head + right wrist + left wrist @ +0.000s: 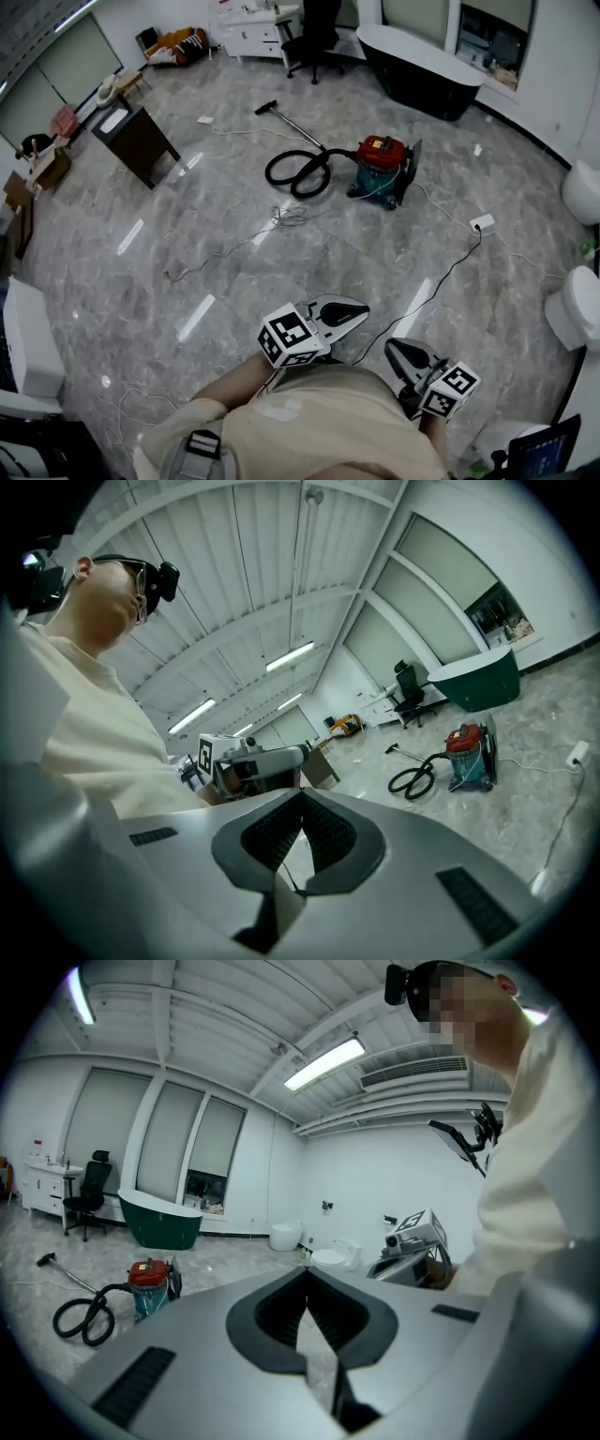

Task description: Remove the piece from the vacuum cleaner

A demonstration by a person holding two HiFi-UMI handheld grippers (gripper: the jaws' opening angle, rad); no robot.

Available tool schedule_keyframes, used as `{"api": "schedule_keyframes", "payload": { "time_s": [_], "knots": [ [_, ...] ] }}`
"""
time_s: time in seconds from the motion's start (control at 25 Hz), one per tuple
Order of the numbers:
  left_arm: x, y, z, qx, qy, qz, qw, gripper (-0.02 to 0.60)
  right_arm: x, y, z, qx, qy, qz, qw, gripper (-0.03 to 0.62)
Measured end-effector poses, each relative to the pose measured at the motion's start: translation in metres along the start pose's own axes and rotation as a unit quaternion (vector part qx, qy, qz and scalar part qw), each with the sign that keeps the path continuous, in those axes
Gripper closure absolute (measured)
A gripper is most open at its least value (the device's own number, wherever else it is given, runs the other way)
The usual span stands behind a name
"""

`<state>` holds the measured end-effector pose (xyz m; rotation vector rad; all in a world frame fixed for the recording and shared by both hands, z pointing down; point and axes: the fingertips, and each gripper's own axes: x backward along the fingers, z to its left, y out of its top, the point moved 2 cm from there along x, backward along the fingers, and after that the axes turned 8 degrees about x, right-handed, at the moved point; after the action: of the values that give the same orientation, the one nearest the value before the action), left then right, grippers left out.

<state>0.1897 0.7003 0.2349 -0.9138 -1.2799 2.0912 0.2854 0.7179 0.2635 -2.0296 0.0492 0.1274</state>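
Observation:
The vacuum cleaner (382, 169) has a red lid on a teal drum and stands far off on the grey marble floor. Its black hose (298, 173) coils to its left, and the wand with the floor nozzle (281, 117) lies beyond. It also shows small in the left gripper view as the vacuum cleaner (150, 1283) and in the right gripper view as the vacuum cleaner (469, 752). My left gripper (364, 308) and right gripper (389, 345) are held close to my body, well short of it. Both are shut with nothing between the jaws: left gripper (307, 1274), right gripper (302, 794).
A black bathtub (422, 56) and an office chair (314, 37) stand at the back, a dark cabinet (141, 141) at left. A white power strip (482, 223) with a black cable lies right of the vacuum. Thin wires (286, 217) trail across the floor. White toilets (581, 187) line the right wall.

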Motion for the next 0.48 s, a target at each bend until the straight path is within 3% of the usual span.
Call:
{"api": "schedule_keyframes", "payload": {
  "time_s": [0.12, 0.24, 0.48],
  "knots": [
    [0.005, 0.011, 0.044, 0.034, 0.03, -0.03, 0.9985, 0.577, -0.026, 0.01, -0.018, 0.017, -0.014, 0.029, 0.999, 0.591],
    [0.022, 0.03, 0.081, 0.062, 0.036, -0.064, 0.9954, 0.577, -0.064, 0.028, -0.024, 0.045, -0.003, 0.055, 0.997, 0.591],
    [0.064, 0.055, 0.149, 0.044, 0.062, -0.078, 0.994, 0.577, -0.159, 0.06, -0.038, 0.095, 0.041, 0.096, 0.99, 0.591]
  ]
}}
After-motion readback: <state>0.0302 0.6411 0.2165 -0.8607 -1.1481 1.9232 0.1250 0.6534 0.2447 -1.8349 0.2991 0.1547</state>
